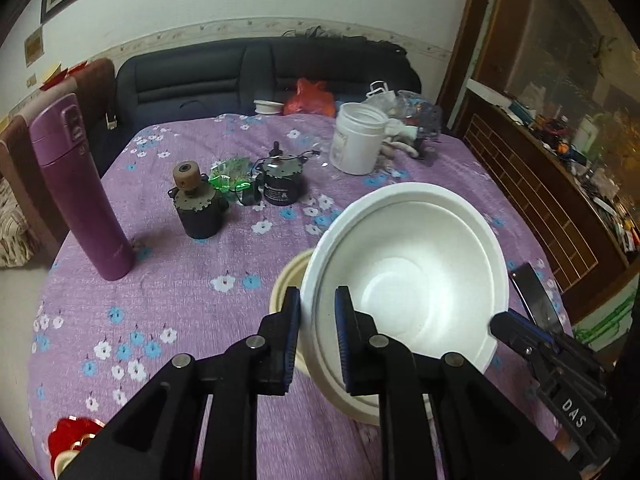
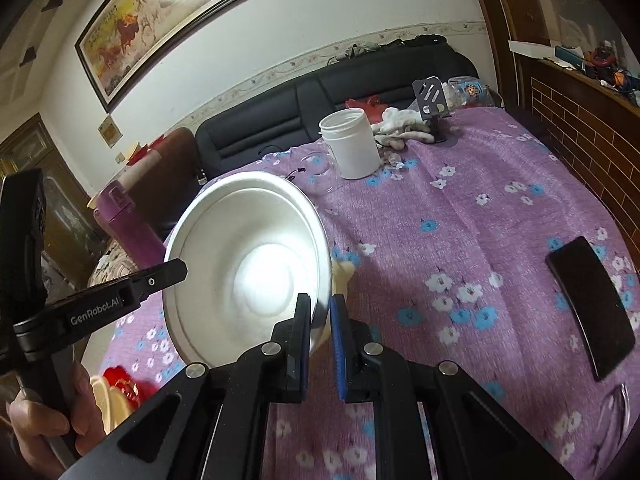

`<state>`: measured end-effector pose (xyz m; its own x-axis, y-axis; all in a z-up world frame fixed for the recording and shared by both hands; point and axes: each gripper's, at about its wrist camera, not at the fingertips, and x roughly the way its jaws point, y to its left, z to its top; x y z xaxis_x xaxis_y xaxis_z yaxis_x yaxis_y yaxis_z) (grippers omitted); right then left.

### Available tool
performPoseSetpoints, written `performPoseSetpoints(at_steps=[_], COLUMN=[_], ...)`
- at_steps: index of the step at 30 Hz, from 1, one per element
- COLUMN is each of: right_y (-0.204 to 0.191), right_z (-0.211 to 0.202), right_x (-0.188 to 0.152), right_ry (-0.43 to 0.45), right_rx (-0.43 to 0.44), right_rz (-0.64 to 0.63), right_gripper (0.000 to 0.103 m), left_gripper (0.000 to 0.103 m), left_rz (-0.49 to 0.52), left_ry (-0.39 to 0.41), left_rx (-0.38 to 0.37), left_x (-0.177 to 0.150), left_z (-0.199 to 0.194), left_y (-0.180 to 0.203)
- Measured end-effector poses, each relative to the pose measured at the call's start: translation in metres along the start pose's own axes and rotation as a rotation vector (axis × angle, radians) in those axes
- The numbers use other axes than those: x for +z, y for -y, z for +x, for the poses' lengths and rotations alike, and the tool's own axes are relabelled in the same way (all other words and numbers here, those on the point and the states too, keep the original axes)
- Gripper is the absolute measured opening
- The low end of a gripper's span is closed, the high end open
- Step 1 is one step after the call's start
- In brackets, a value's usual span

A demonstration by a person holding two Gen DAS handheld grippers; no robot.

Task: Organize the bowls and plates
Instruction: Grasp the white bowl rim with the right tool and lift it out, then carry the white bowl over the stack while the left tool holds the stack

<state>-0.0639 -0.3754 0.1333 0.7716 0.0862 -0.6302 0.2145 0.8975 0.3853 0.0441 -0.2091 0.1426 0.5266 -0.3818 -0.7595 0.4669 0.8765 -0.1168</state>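
A white foam bowl [image 1: 408, 276] hangs tilted over the purple flowered tablecloth [image 1: 192, 312], its hollow facing me. My left gripper [image 1: 318, 312] is shut on its near left rim, blue pads on either side of the wall. My right gripper [image 1: 502, 326] pinches the opposite rim. In the right wrist view the bowl [image 2: 248, 268] fills the left centre, with my right gripper [image 2: 321, 314] shut on its lower right rim and the left gripper [image 2: 178, 271] on its left edge. A cream dish [image 1: 286, 280] lies on the cloth, mostly hidden behind the bowl.
A purple flask [image 1: 76, 188] stands at the left, two small dark motors [image 1: 200, 208] mid-table and a white tub [image 1: 358, 140] at the back. A black phone [image 2: 592, 312] lies to the right. Red and cream items [image 1: 72, 436] sit at the near left edge. A hand [image 2: 40, 420] holds the left tool.
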Motion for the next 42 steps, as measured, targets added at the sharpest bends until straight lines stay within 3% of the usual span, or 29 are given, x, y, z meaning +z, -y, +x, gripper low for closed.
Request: performPoseSetpoints(at_steps=[11, 22, 27, 36, 42], right_y=[-0.008, -0.001, 0.003, -0.008, -0.006], right_z=[-0.041, -0.058, -0.055, -0.052, -0.056], right_x=[-0.063, -0.130, -0.140, -0.142, -0.153], right_ry=[-0.091, -0.197, -0.216, -0.142, -0.111], right_rx=[0.050, 0.043, 0.041, -0.009, -0.026], right_rz=[-0.027, -0.049, -0.039, -0.106, -0.125], right_gripper=[0.011, 0.011, 0.012, 0.015, 0.020], left_gripper=[0.027, 0.028, 0.028, 0.028, 0.031], left_rz=[0.076, 0.134, 0.133, 0.168, 0.158], left_ry=[-0.024, -0.114, -0.133, -0.033, 0.014], left_rx=[0.009, -0.038, -0.038, 0.043, 0.034], left_x=[-0.080, -0.176, -0.194, -0.197, -0.204], left_z=[-0.041, -0.055, -0.046, -0.037, -0.036], left_y=[0.010, 0.011, 0.012, 0.017, 0.015])
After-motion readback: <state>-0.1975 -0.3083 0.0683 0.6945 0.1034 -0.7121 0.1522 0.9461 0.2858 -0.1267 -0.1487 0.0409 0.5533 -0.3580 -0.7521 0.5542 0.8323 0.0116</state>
